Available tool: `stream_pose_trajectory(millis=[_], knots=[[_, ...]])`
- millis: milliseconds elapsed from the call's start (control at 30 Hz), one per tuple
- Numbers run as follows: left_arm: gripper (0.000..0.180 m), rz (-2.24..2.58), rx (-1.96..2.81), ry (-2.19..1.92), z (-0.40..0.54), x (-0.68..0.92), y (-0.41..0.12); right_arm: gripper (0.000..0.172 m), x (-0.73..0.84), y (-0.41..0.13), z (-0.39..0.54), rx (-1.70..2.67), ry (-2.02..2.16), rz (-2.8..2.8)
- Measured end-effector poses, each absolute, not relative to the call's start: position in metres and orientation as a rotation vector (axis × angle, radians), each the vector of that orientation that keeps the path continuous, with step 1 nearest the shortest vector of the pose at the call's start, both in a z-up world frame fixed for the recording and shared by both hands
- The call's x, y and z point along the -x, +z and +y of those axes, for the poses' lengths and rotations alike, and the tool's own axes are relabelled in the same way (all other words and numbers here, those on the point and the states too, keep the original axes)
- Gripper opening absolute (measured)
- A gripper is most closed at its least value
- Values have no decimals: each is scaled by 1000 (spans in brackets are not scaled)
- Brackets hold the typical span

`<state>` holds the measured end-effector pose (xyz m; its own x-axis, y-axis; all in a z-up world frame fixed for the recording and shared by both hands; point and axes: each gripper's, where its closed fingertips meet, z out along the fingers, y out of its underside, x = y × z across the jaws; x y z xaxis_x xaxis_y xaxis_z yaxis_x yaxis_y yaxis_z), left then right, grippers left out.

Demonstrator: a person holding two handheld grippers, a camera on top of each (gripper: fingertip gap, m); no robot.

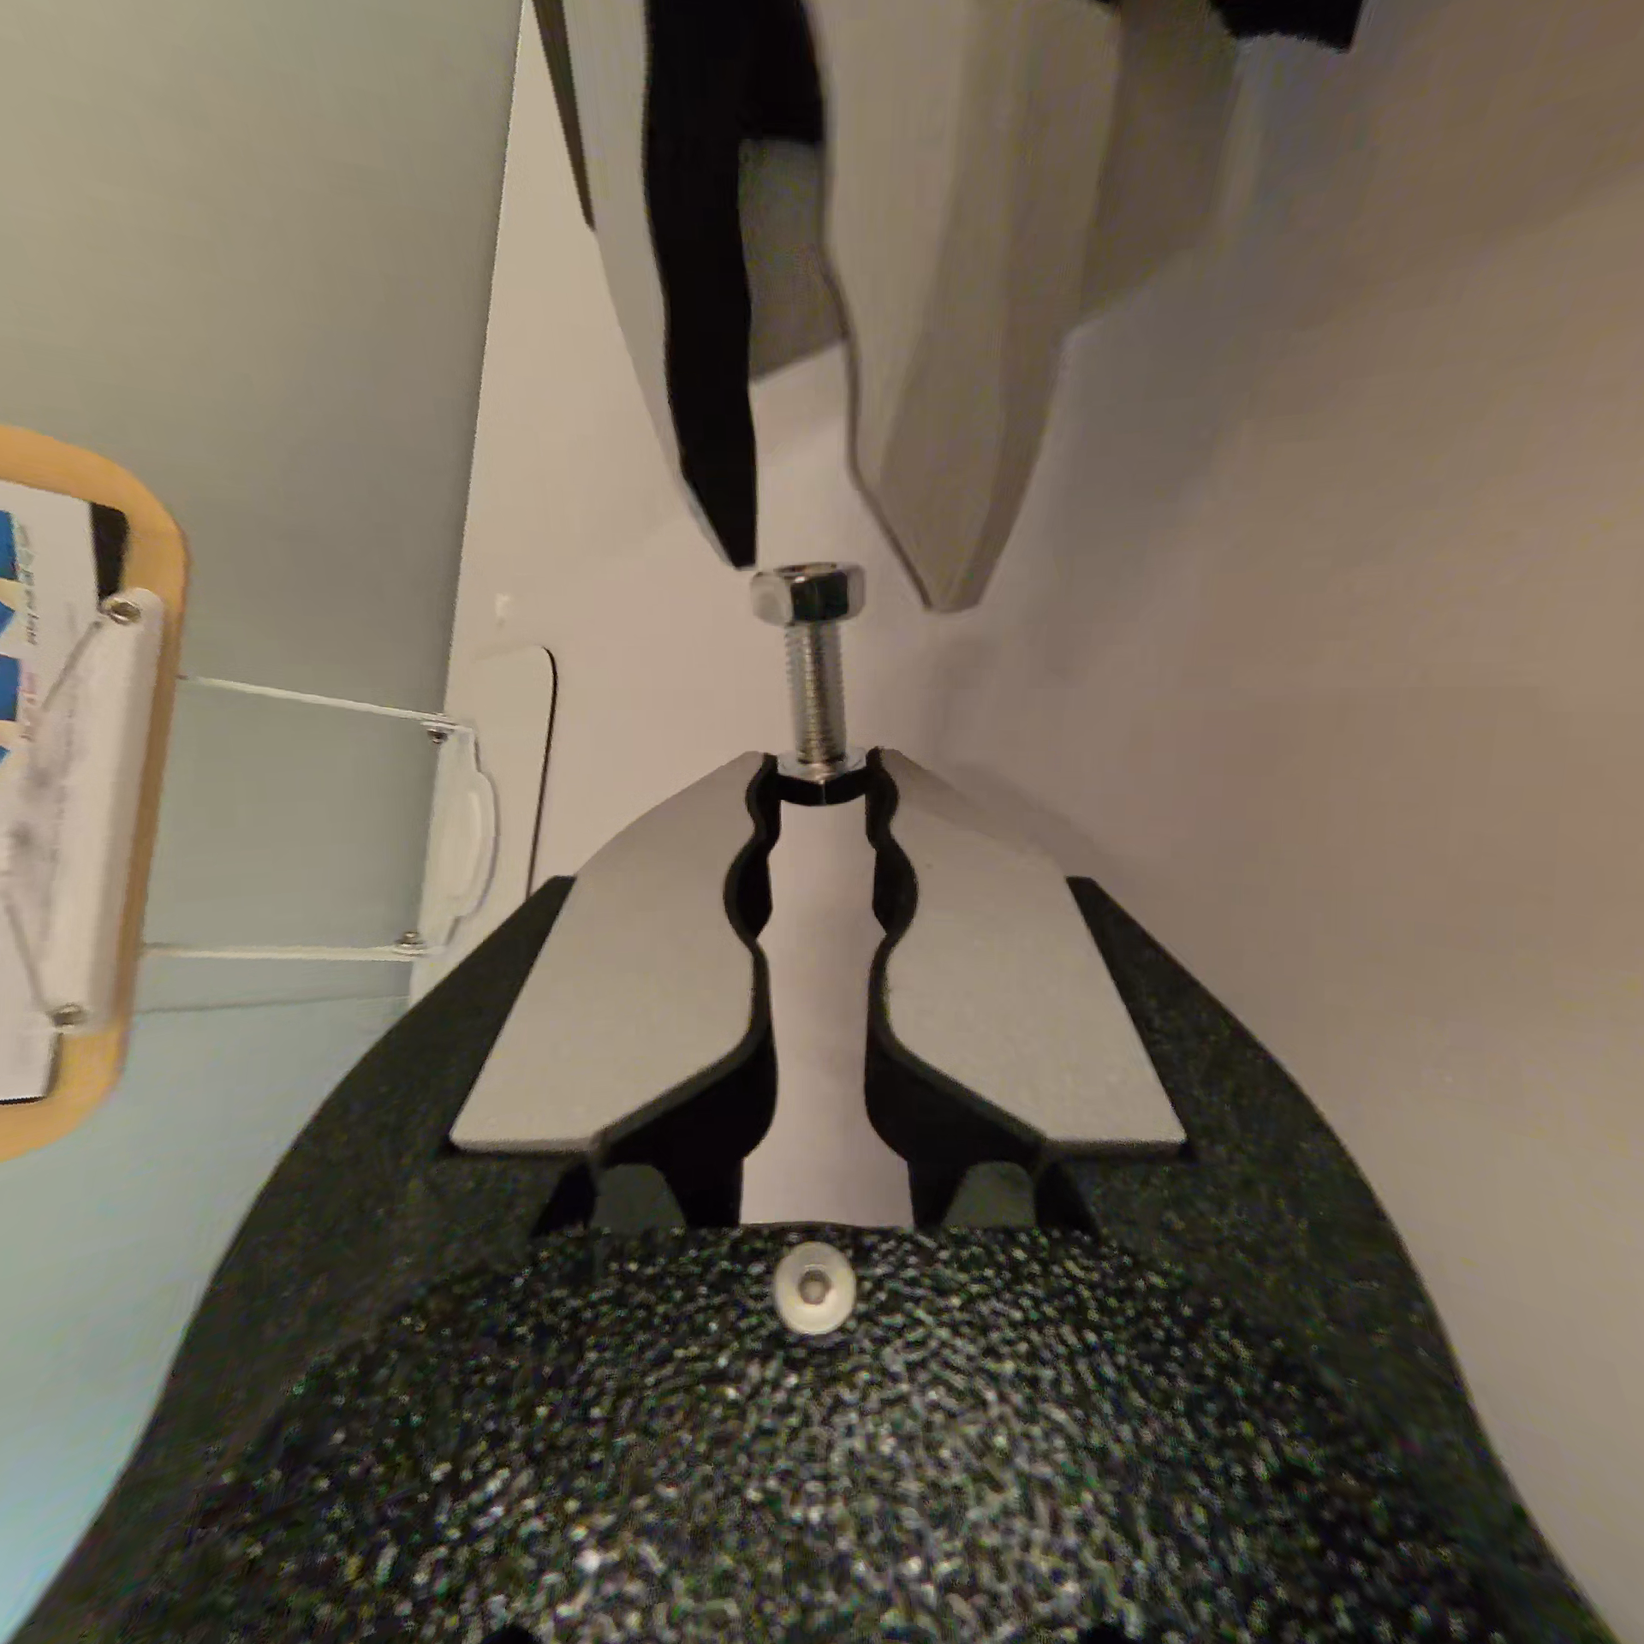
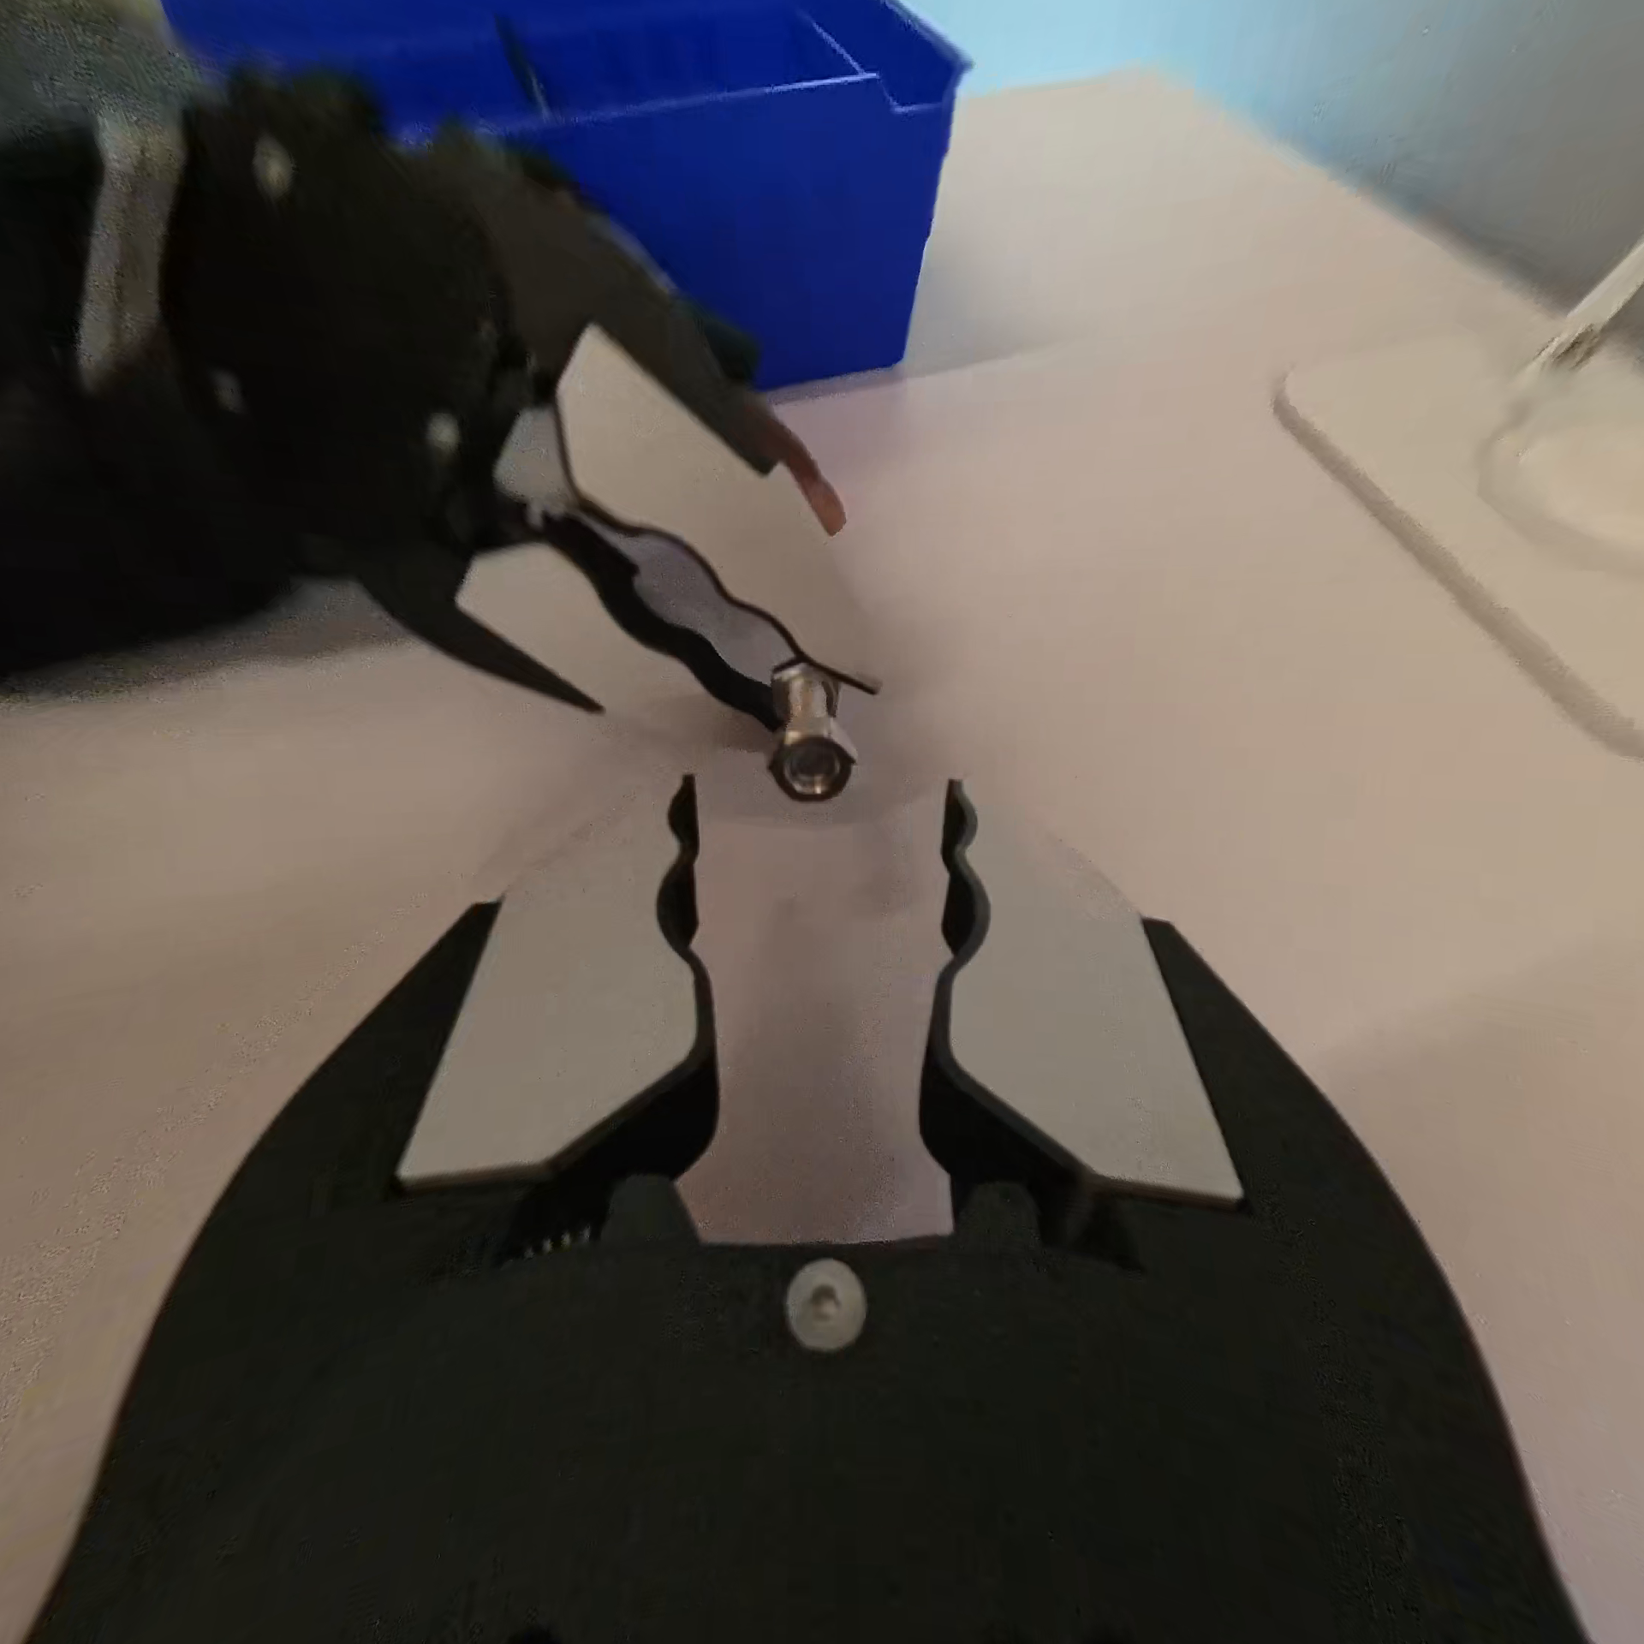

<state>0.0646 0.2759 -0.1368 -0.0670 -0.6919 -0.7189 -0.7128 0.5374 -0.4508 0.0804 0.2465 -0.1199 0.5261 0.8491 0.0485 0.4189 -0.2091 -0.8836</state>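
Worktop (image 2: 1156, 623) was white, matte. Blue plastic bin (image 2: 801, 222) stood at far edge, w/ inner divider. Clear acrylic stand (image 1: 311, 818) sat on white rounded base plate (image 1: 520, 756). Wood-rimmed board (image 1: 133, 801) w/ printed card was fixed to stand, screws at corners.

pale table (image 2: 1156, 623) carries a blue bin (image 2: 756, 222) and a clear stand's base (image 2: 1459, 569)
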Motion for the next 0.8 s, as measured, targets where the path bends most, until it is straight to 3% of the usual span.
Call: stream_pose_trajectory(millis=[200,300,433,533,600,667,800], knots=[[18,1813,1230,-95,269,-63,-142,36,-80,-122,242,1586,162,-1327],[18,1850,1224,-93,264,-65,-148,18,-73,-122,241,1588,162,-1321],[18,1846,1161,109,275,-63,-149,17,-74,-131,249,1928,465,-1012],[18,1850,1108,212,279,-62,-148,22,-69,-128,249,2038,875,-723],[18,1837,1124,164,277,-64,-145,40,-65,-120,247,1974,968,-751],[18,1823,1159,114,276,-63,-144,52,-68,-115,247,1896,855,-860],[18,1802,1229,-33,273,-61,-141,51,-78,-115,247,1704,417,-1150]])
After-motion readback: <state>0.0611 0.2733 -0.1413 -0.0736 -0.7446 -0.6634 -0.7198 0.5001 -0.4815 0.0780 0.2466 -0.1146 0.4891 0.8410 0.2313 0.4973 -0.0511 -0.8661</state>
